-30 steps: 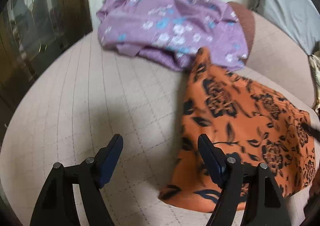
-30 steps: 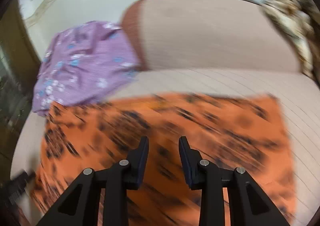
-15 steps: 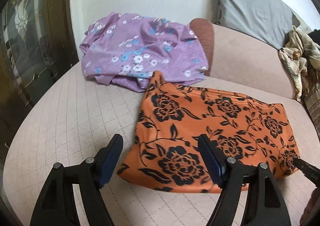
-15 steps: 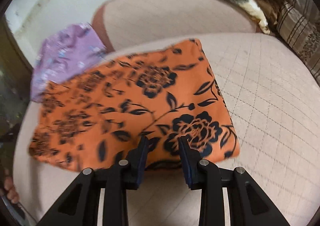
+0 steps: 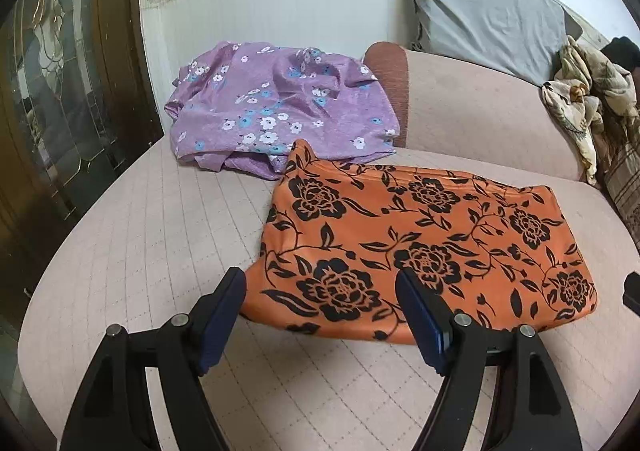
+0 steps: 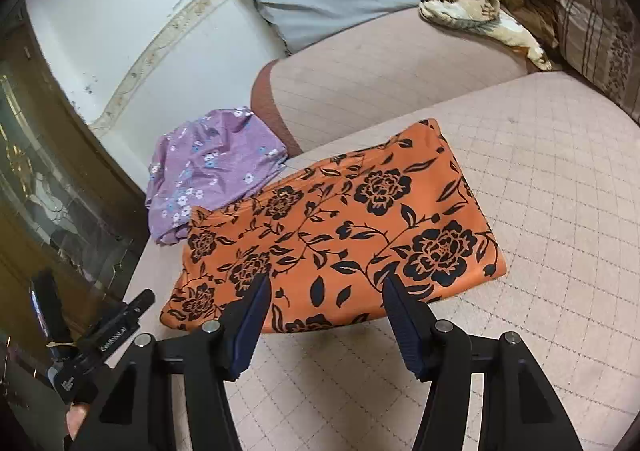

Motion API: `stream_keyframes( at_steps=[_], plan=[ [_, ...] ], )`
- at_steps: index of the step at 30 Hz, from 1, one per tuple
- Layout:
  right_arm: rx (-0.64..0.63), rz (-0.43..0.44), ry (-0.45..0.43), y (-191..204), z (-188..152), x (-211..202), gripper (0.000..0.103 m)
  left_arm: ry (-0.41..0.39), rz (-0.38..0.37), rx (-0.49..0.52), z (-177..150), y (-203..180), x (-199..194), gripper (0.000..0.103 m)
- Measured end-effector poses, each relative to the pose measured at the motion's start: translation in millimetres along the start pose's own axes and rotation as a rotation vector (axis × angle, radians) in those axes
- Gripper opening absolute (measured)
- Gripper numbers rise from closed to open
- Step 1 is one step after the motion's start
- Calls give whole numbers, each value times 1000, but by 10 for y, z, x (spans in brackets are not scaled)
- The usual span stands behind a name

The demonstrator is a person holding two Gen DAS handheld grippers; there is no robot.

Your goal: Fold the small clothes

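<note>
An orange garment with black flowers (image 5: 420, 243) lies folded flat in a rectangle on the beige quilted sofa seat (image 5: 140, 235); it also shows in the right wrist view (image 6: 340, 235). My left gripper (image 5: 320, 299) is open and empty, hovering over the garment's near edge. My right gripper (image 6: 326, 299) is open and empty above the near edge too. A crumpled purple floral garment (image 5: 272, 107) lies behind the orange one, against the sofa back; it shows in the right wrist view (image 6: 208, 167) too.
A grey pillow (image 5: 480, 7) leans on the wall behind the sofa back. A crumpled patterned cloth (image 5: 580, 95) and a striped cushion (image 6: 600, 23) sit at the right. A glass-panelled wooden door (image 5: 48, 91) stands left. The left gripper's handle (image 6: 100, 343) shows at the lower left.
The right gripper's jaws have opened wide and both grippers have pulled back from the orange garment, which now lies still and flat.
</note>
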State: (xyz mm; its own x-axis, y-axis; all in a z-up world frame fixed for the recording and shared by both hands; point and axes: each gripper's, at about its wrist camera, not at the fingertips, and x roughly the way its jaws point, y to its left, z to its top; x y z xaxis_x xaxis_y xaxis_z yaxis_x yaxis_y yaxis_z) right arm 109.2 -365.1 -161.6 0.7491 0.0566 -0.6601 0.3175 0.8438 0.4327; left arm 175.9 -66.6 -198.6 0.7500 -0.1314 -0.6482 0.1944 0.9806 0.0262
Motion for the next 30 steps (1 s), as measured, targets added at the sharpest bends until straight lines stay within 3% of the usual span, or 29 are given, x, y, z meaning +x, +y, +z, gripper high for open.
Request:
stream_keyframes(
  at_steps=[14, 18, 24, 30],
  plan=[
    [117, -9, -40, -452, 133, -199, 62, 53, -22, -1, -221, -266, -56, 80],
    [137, -13, -48, -520, 167, -185, 62, 73, -22, 44, -335, -398, -62, 80],
    [138, -33, -35, -517, 171, -94, 62, 71, -43, 55, -382, -386, -40, 80],
    [72, -63, -29, -299, 122, -91, 62, 34, 2, 77, -300, -366, 167, 80]
  ],
)
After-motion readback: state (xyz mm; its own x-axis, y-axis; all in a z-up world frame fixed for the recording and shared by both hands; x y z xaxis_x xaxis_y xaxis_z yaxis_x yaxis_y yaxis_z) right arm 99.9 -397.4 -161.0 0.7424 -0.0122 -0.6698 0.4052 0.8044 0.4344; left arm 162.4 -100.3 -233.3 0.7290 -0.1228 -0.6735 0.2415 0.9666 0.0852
